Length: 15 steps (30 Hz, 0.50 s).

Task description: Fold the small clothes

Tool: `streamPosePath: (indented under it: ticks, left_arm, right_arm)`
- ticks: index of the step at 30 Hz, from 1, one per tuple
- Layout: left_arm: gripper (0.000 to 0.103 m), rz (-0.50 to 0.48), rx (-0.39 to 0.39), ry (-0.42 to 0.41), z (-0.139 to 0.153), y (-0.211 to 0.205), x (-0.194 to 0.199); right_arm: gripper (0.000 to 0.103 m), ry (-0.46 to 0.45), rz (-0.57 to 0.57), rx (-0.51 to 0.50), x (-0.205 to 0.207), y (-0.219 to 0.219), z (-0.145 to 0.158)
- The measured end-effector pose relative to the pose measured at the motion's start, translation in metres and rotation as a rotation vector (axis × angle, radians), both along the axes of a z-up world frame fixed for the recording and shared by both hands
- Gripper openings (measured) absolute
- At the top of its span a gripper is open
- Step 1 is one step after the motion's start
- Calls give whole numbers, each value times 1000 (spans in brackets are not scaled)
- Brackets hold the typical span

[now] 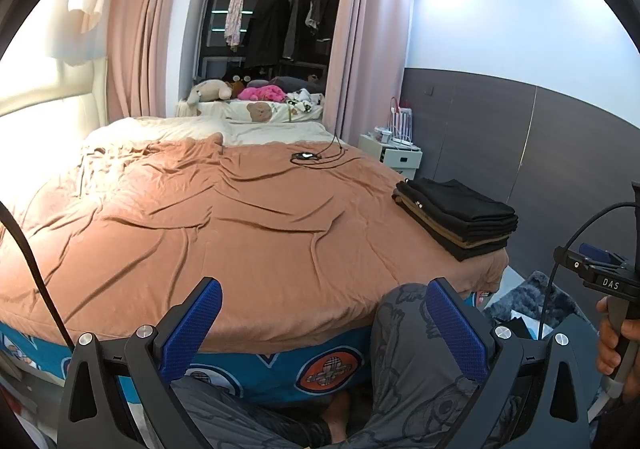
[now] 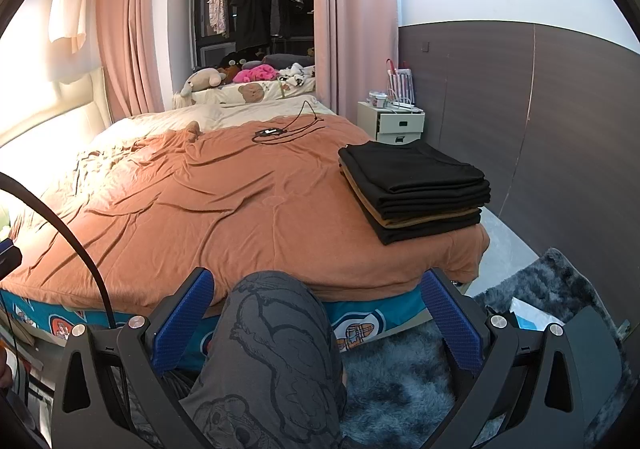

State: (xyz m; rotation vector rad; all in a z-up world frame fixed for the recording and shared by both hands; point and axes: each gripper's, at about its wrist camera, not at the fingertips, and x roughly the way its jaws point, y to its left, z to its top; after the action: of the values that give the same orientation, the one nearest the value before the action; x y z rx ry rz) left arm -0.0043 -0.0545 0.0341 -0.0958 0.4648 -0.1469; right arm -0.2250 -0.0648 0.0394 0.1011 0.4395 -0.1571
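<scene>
Left wrist view: the left tool [image 1: 322, 323] is spread wide with nothing between its blue textured pads, held low at the foot edge of the bed with the wrinkled rust-orange cover [image 1: 224, 225]. A knee in grey cartoon-print trousers [image 1: 404, 333] sits between the tool and the mattress edge, partly blocking the right pad. A loose black cable with a small device [image 1: 306, 157] lies far up the cover. The task's thing, a neat stack of folded black and tan clothes [image 1: 456, 217], rests on the right near corner of the bed, well apart from the left tool, up and to its right. At the far right a hand [image 1: 618, 345] grips the handle of the other unit. Right wrist view: the right tool [image 2: 318, 315] is likewise wide and empty, with the same grey-trousered knee [image 2: 276, 313] filling the gap between its pads. The stack [image 2: 416, 189] lies ahead and to the right, apart from the tool. A shaggy grey-blue floor rug [image 2: 400, 381] lies below, and a white bedside drawer unit [image 2: 396, 123] stands beyond the bed corner.
</scene>
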Motion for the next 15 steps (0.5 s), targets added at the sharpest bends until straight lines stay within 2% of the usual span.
streamPosePath:
  ticks: [15]
  left_arm:
    - [102, 5, 8, -6, 3, -5, -2]
  right_arm:
    - [103, -2, 0, 0, 0, -1, 0]
